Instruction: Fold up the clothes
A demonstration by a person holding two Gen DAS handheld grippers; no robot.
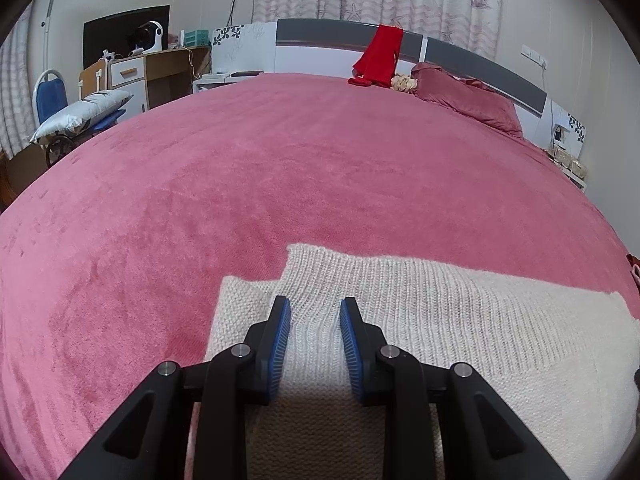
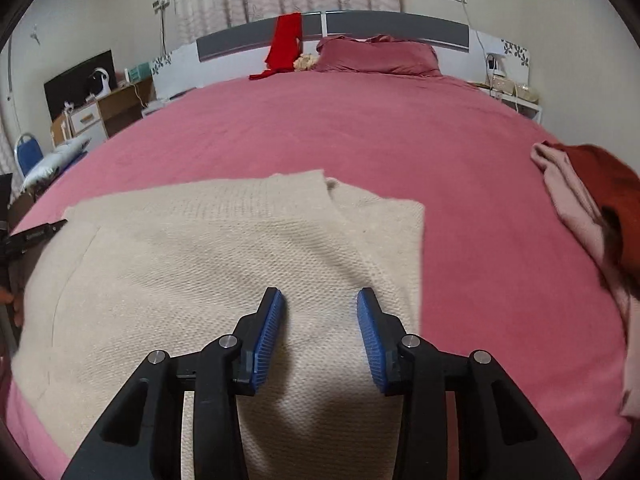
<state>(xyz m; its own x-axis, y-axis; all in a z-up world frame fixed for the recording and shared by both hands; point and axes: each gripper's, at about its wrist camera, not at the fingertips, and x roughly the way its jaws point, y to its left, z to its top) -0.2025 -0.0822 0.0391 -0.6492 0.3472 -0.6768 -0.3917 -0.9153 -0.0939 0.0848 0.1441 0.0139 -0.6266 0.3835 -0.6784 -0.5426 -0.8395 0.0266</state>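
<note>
A cream knitted sweater (image 1: 460, 320) lies folded flat on the pink bedspread (image 1: 280, 184); it also shows in the right wrist view (image 2: 208, 256). My left gripper (image 1: 315, 310) is open, its blue pads just above the sweater's ribbed part near its left end. My right gripper (image 2: 321, 300) is open over the sweater's near right part, with nothing between its pads. The tip of the left gripper shows at the left edge of the right wrist view (image 2: 36, 234).
A pile of pink and rust-red clothes (image 2: 592, 208) lies on the bed to the right. A red garment (image 1: 378, 56) hangs on the headboard beside a pink pillow (image 1: 468, 98). A desk (image 1: 160, 68) and a blue chair (image 1: 52, 96) stand at the left.
</note>
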